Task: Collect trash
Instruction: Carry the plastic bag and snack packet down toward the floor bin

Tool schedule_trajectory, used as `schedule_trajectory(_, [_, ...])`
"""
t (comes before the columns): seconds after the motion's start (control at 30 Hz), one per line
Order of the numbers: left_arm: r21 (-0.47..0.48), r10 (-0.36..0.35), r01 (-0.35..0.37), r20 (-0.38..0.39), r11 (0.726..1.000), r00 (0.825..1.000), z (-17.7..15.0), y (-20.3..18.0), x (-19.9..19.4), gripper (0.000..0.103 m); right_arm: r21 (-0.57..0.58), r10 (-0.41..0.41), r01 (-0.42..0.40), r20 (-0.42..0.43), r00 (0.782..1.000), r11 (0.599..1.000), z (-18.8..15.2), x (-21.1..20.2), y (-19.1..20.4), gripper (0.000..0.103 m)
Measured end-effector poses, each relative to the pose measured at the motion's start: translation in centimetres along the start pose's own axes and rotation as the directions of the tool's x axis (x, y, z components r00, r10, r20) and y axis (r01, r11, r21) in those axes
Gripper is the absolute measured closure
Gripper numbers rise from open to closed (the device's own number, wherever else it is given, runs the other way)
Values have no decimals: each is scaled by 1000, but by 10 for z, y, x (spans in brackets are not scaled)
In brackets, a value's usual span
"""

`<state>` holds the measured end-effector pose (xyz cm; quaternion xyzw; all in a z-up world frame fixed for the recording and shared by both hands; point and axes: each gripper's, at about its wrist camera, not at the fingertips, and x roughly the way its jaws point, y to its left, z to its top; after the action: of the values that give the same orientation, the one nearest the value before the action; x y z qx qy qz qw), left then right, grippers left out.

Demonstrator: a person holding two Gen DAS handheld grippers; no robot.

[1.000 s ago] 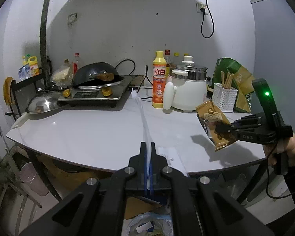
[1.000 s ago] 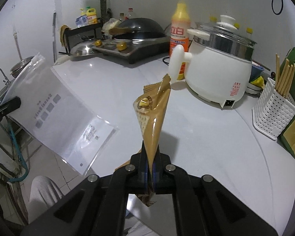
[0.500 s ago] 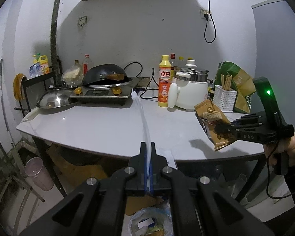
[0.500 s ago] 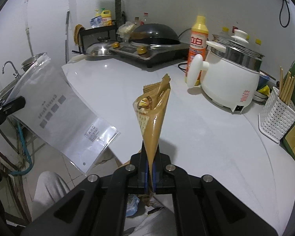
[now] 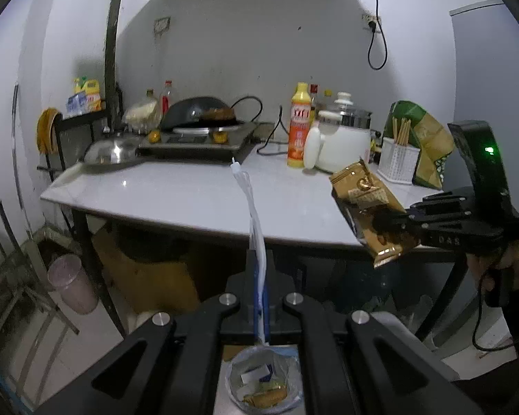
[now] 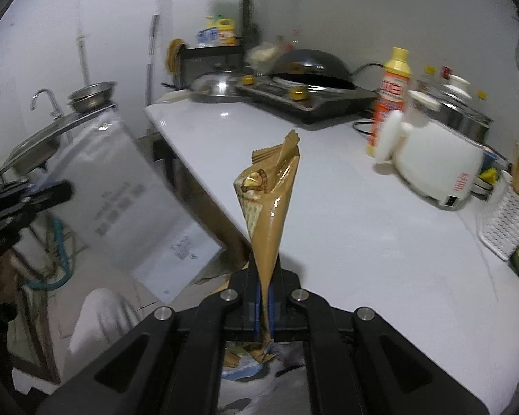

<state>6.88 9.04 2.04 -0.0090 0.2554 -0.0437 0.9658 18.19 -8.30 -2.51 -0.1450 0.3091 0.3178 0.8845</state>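
Trash in both grips: right gripper pinches a brown snack wrapper above the white counter's edge, left gripper clamps a clear plastic bag seen edge-on, its print blurred.

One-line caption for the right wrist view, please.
Right hand-held gripper pinches a brown snack wrapper beside the white table; left hand-held gripper holds a clear plastic bag.

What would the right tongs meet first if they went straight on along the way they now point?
Probably the bare white tabletop. The right tongs, shut on the brown snack wrapper, aim down over its near edge, and nothing stands in that line; the rice cooker sits off to the side. Depth is uncertain.
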Motion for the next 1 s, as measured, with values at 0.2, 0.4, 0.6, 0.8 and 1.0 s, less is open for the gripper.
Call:
schedule_trajectory(0.2, [-34, -9, 7, -63, 999, 998, -35, 1, 16, 102, -74, 76, -79, -49, 996, 994, -26, 21, 40, 101])
schedule_trajectory(0.4, [-53, -28, 21, -133, 998, 991, -64, -1, 41, 102, -89, 132, -145, -139, 982, 985, -60, 58, 58, 101])
schedule_trajectory(0.6, [-64, -44, 31, -205, 997, 978, -91, -2, 74, 102, -62, 162, -179, -207, 965, 982, -91, 95, 56, 101])
schedule_trajectory(0.8, [-93, -66, 41, -292, 995, 954, -123, -5, 116, 102, -25, 177, -190, -262, 949, 982, -115, 134, 46, 101])
schedule_trajectory(1.0, [-146, -97, 46, -366, 988, 925, -153, 0, 156, 102, 6, 176, -183, -303, 937, 983, -134, 163, 37, 101])
